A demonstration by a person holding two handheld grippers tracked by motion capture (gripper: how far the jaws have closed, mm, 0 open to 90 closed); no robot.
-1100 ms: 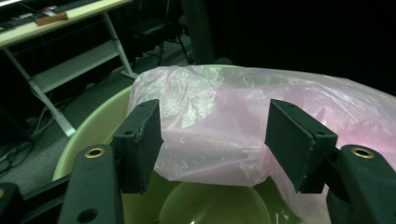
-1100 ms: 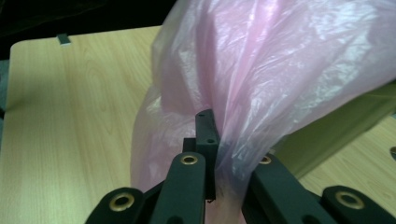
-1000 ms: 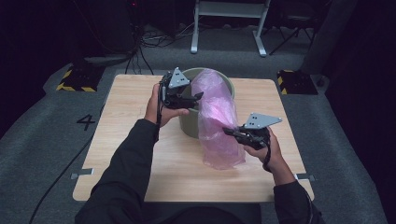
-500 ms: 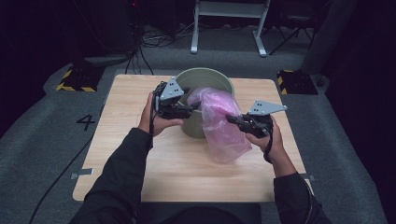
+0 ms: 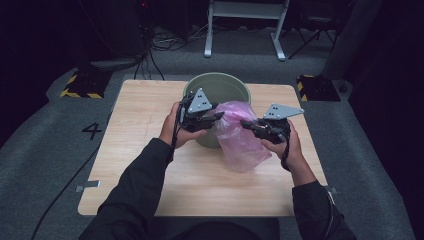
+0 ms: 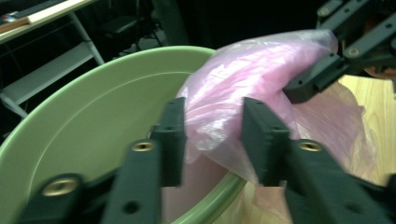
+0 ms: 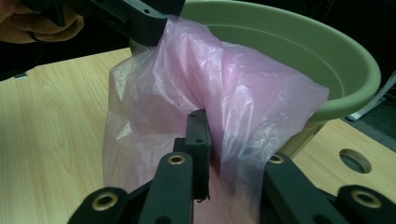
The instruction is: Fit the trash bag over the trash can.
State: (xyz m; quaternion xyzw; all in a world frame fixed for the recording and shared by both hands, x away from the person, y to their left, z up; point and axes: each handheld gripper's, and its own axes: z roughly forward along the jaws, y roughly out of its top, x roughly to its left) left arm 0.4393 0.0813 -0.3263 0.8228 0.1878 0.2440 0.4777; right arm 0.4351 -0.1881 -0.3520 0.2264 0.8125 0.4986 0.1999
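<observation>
At the bottom centre of the left gripper view, the left gripper [image 6: 212, 140] has its two black jaws astride a fold of the pink plastic bag [image 6: 243, 88]; they have just been closing, the film sits between them, yet the pads do not visibly press it, so this reads as a loose, unfinished pinch. In the lower middle of the right gripper view, the right gripper [image 7: 233, 154] has its jaws nearly together with a gather of bag film bunched in the gap; they have just been easing apart slightly, though the film looks caught there.

In the centre of the high view, the bag [image 5: 239, 135] stretches between the two grippers, its upper part draped over the near rim of the green bucket [image 5: 210, 86] and its long axis running down toward the lower right onto the wooden table [image 5: 145, 130]. The bag mouth appears to lie up and toward the bucket from both sets of jaws, with the left one [image 5: 212, 116] nearer the rim and the right one [image 5: 250, 125] farther out.

Fitting the bag over the bucket probably turns on spreading that mouth across the rim. Bare tabletop lies to the left, right and near side; the bucket's far rim stands well short of the table's upper edge.
</observation>
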